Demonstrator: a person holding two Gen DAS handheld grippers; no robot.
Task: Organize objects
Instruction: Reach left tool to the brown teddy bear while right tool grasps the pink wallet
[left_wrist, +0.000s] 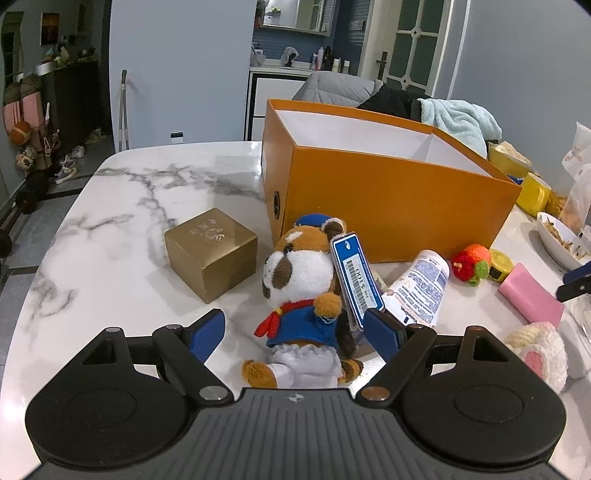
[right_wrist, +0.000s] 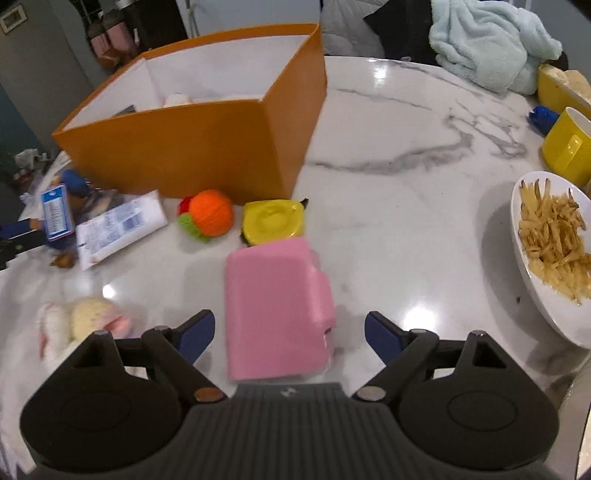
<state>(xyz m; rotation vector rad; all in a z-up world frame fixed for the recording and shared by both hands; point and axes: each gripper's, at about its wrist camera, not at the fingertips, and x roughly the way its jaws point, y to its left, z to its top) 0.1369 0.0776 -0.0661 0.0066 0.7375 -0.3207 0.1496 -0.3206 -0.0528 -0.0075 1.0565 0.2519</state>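
Left tongs (left_wrist: 295, 334) spread wide around the plush toy (left_wrist: 301, 295) lying on the bench (left_wrist: 110, 240), right tongs (right_wrist: 290, 332) spread over the pink case (right_wrist: 275, 306), touching neither, orange box (right_wrist: 207, 140) beyond.

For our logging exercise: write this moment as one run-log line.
left gripper: open around plush toy | right gripper: open over pink case | orange box: some items inside

An orange box (left_wrist: 388, 206) with white inside, a gold cube (left_wrist: 211, 254), grey-veined white marble table (left_wrist: 122, 229).
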